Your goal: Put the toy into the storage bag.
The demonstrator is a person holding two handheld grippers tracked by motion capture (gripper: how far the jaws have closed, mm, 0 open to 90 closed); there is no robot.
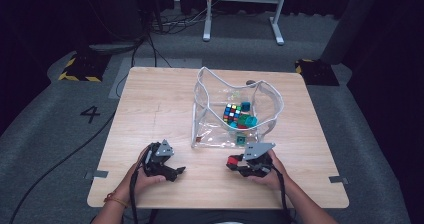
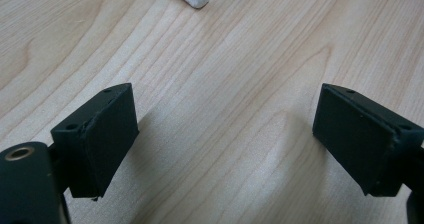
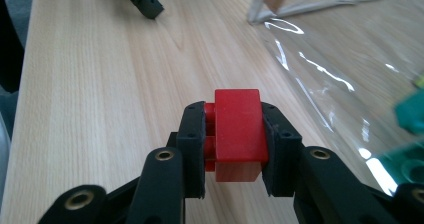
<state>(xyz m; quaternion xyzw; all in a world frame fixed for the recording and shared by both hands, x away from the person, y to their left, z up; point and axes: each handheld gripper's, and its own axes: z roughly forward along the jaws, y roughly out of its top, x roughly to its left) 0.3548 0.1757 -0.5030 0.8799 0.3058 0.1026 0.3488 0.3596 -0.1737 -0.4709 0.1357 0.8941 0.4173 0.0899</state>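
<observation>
Right gripper (image 3: pixel 235 149): jaws clenched on a red block (image 3: pixel 239 131), held just above the bench (image 1: pixel 150 114) at its 6 o'clock edge. Left gripper (image 2: pixel 225 139): jaws released, nothing between them. Beyond, at 12 o'clock, a clear bag (image 1: pixel 210 134) holds a colour cube (image 1: pixel 231 113). Floor (image 1: pixel 60 134) marking at 9 o'clock reads "4" (image 1: pixel 90 114).

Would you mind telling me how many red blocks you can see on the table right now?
1, for certain: a red block clamped in the right tongs, near the clear bag. The bag's pile shows a reddish patch, so another may be hidden there.
</observation>
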